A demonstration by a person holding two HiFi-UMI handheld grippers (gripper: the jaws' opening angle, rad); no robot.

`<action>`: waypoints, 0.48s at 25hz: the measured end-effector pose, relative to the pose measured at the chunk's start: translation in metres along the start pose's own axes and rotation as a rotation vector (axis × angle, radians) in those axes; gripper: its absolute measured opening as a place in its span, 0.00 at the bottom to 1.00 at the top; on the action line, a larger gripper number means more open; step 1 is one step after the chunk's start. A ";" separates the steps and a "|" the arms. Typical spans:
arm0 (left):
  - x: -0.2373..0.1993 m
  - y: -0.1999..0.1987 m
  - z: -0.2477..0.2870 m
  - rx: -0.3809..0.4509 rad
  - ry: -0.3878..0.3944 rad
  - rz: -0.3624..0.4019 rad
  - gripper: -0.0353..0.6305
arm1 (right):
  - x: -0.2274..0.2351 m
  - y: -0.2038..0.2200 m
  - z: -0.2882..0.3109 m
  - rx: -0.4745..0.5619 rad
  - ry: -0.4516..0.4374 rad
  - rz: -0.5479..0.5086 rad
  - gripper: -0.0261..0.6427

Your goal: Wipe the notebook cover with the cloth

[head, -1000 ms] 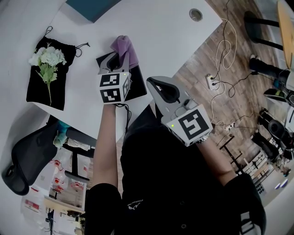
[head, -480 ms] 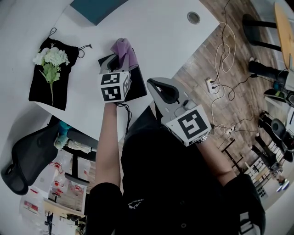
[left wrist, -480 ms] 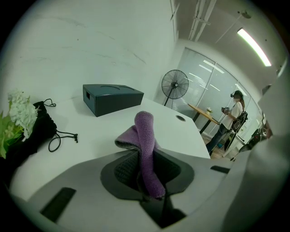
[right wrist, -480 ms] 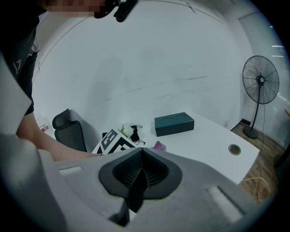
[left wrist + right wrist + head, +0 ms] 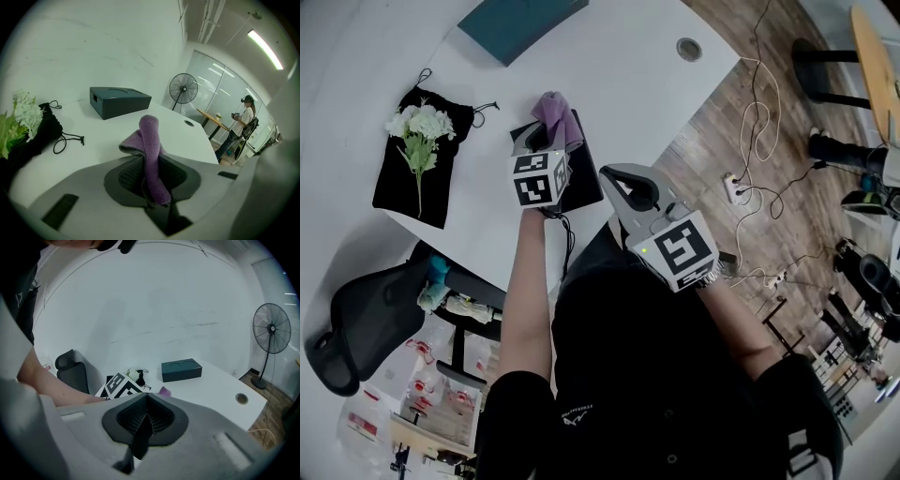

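A black notebook (image 5: 585, 184) lies near the front edge of the white table (image 5: 609, 84), mostly hidden under my left gripper. My left gripper (image 5: 534, 140) hangs over it, shut on a purple cloth (image 5: 556, 115). The cloth (image 5: 151, 149) stands up from between the pads and folds over towards the far side. I cannot tell whether the cloth touches the cover. My right gripper (image 5: 623, 178) is held off the table's front edge, to the right of the notebook. In the right gripper view, the right gripper (image 5: 146, 417) has its jaws together with nothing between them.
A dark teal box (image 5: 520, 23) sits at the table's far side. White flowers (image 5: 419, 131) lie on a black drawstring bag (image 5: 412, 187) at the left. A round cable port (image 5: 688, 49) is at the right end. An office chair (image 5: 361, 323) and floor cables (image 5: 759, 131) lie beyond the table.
The head view has shifted a little, so everything sits slightly higher and to the right. The left gripper stays shut on the cloth over the notebook. The right gripper stays shut.
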State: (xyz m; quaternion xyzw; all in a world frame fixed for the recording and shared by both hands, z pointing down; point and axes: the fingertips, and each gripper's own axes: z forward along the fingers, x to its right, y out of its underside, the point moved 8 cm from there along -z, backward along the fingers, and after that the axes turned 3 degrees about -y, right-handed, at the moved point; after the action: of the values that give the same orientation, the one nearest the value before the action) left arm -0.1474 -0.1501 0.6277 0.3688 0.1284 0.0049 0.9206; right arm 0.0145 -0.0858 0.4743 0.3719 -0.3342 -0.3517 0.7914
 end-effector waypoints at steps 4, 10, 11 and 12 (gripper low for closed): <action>-0.001 0.001 0.000 0.006 -0.014 0.007 0.17 | -0.001 -0.005 0.001 0.001 0.021 -0.121 0.04; 0.000 -0.002 -0.001 -0.012 -0.009 0.027 0.17 | -0.012 -0.007 -0.003 -0.014 0.034 -0.070 0.04; 0.000 -0.003 -0.001 -0.014 -0.012 0.036 0.17 | -0.014 -0.006 -0.003 -0.017 0.027 -0.074 0.04; 0.001 -0.003 0.000 -0.019 -0.016 0.045 0.17 | -0.017 -0.006 -0.003 -0.022 0.021 -0.079 0.04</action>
State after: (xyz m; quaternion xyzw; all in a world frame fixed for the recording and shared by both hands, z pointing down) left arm -0.1467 -0.1520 0.6255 0.3630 0.1127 0.0237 0.9246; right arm 0.0058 -0.0741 0.4636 0.3798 -0.3072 -0.3825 0.7843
